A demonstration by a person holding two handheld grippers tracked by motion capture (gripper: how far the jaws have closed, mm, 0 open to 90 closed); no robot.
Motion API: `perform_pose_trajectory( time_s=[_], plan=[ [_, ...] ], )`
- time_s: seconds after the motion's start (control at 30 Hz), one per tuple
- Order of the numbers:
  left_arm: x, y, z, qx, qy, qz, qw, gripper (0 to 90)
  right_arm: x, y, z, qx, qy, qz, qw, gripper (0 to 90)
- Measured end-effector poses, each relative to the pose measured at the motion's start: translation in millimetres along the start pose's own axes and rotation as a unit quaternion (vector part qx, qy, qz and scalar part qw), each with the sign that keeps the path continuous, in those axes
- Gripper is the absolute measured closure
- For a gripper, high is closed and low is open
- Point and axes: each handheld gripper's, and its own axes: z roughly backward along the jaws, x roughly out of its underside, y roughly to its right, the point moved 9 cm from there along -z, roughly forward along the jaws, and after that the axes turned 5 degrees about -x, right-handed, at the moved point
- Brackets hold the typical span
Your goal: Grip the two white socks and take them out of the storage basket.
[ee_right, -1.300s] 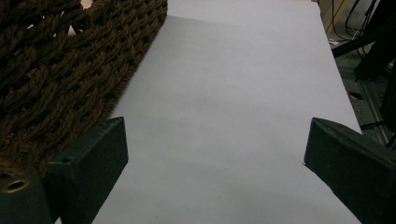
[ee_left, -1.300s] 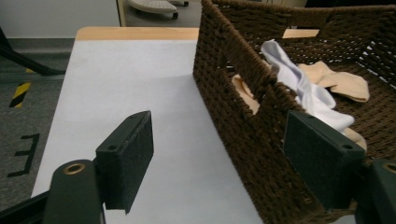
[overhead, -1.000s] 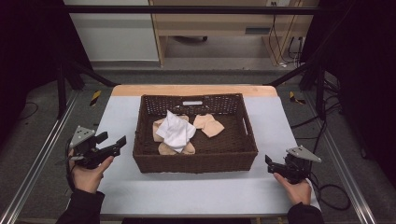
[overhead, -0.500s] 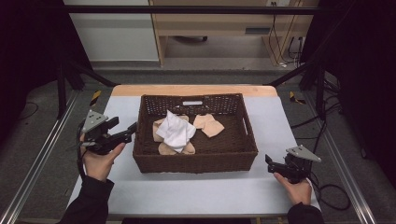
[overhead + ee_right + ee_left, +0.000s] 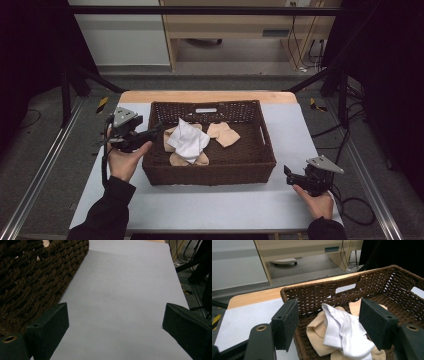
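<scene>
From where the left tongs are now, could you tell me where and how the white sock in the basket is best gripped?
Probably at the raised ribbed fold on top of the white sock, coming down from above over the near-left rim of the wicker basket. That fold stands highest, clear of the beige socks beneath, so the open left tongs could pinch it alone.

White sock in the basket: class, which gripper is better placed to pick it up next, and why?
Left. The left gripper is open at the basket rim beside the white sock; the right gripper sits outside.
</scene>
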Motion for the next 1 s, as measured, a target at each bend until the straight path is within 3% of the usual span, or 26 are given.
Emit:
perform_pose_trajectory(
  time_s=[0.4, 0.67, 1.0],
  plan=[
    [-11.0, 20.1, -33.9, -0.003, -0.009, -0.02, 0.9998, 29.7, -0.9, 0.9, 0.3, -0.002, 0.003, -0.001, 1.0, 7.1],
    [-12.4, 29.8, -55.6, 0.006, -0.009, -0.012, 0.9999, 29.0, -0.9, 0.7, -0.2, -0.004, 0.002, -0.002, 1.0, 7.1],
    [2.2, 39.5, -85.9, 0.006, -0.038, -0.031, 0.9988, 29.7, -0.9, 0.9, -0.4, -0.005, 0.003, -0.001, 1.0, 7.3]
  ],
)
